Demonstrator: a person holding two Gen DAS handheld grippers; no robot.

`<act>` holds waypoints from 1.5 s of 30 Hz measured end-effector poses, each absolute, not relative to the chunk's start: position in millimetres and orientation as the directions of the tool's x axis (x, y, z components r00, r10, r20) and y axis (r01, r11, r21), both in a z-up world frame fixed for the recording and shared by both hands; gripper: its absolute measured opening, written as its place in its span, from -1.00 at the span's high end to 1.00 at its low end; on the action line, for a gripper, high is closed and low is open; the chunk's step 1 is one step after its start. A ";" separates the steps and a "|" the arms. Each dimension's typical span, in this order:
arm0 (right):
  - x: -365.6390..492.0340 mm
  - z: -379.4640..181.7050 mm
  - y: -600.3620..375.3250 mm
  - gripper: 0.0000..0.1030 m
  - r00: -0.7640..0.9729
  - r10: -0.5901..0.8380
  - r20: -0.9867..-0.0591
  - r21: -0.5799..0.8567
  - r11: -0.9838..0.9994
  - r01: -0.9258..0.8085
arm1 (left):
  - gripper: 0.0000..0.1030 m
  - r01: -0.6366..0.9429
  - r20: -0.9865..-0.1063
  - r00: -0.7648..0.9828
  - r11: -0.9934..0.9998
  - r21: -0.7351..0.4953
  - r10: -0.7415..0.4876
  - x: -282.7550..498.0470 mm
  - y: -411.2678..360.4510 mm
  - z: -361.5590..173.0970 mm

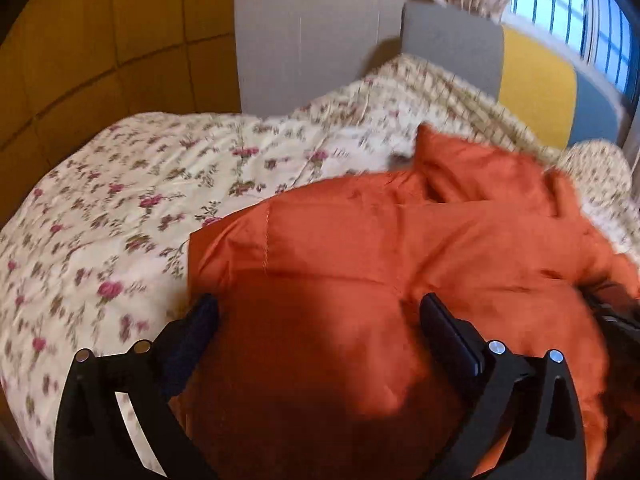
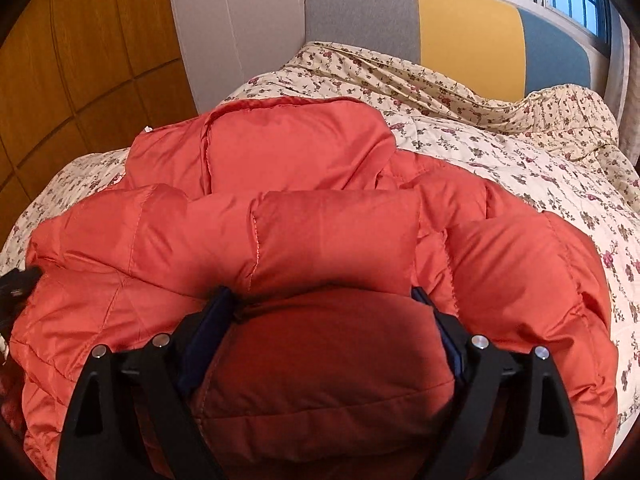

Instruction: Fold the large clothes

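An orange-red quilted puffer jacket (image 1: 400,248) lies bunched on a floral bedspread (image 1: 120,200). My left gripper (image 1: 318,312) is open, its fingers spread wide just over the jacket's left part, with padded fabric between them. In the right wrist view the jacket (image 2: 312,152) fills the middle. My right gripper (image 2: 324,300) is wide apart, with a thick padded fold of the jacket bulging between its fingers. I cannot tell whether it is pinching that fold. The left view is blurred.
The bed carries a cream bedspread with pink flowers (image 2: 520,168). A headboard in grey, yellow and blue panels (image 2: 468,28) stands at the far end. A wooden wardrobe (image 2: 80,60) is on the left. A window with a curtain (image 1: 580,20) is at the far right.
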State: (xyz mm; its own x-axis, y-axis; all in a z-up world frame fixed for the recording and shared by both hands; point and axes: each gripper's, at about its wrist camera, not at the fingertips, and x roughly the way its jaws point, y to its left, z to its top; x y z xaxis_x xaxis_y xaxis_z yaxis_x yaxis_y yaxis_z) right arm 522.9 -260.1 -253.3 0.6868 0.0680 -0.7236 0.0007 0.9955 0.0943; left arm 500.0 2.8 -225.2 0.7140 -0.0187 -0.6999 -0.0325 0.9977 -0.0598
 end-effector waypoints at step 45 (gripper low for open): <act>205.3 -220.1 -412.1 -0.37 0.594 0.012 -0.805 0.222 0.933 0.282 | -0.94 0.043 -0.714 0.678 0.979 -0.199 -0.175 292.6 73.1 -257.2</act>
